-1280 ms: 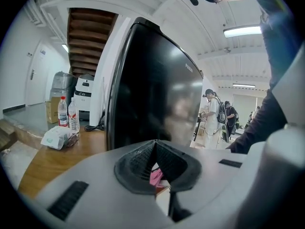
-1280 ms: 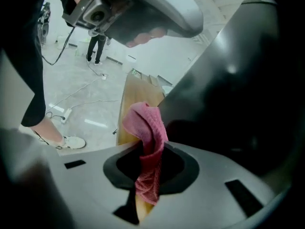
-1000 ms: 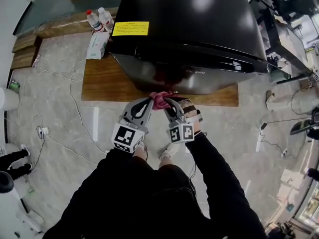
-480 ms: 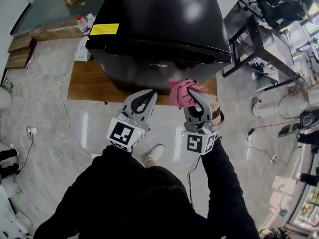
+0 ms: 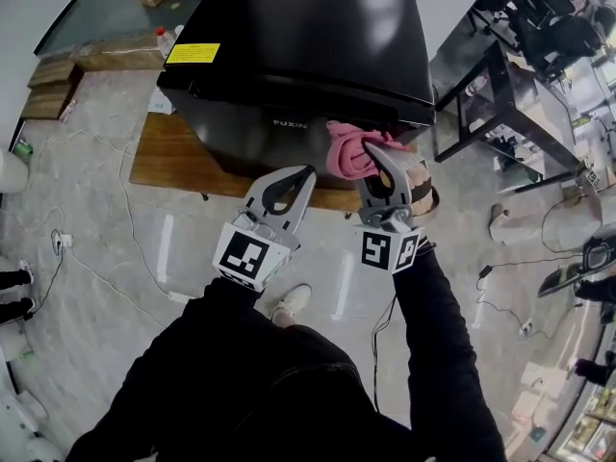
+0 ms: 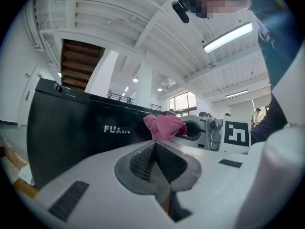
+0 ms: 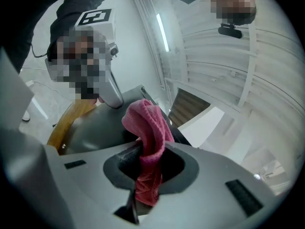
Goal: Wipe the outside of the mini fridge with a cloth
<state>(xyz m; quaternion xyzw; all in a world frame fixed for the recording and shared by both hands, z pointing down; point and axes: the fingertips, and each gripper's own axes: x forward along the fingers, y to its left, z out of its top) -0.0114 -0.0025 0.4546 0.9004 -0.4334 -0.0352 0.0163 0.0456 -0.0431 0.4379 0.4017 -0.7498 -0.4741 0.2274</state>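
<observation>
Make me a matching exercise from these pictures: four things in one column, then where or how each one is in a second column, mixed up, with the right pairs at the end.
Column one
1. pink cloth
2. left gripper
3. yellow label
4. wooden board

Column two
A. on top of the mini fridge, near a corner
B. on the floor, under the mini fridge
C. shut, with nothing between its fingers
D. clamped in the fingers of the right gripper

Pairs: 1-D, 2-C, 3-A, 4-B
</observation>
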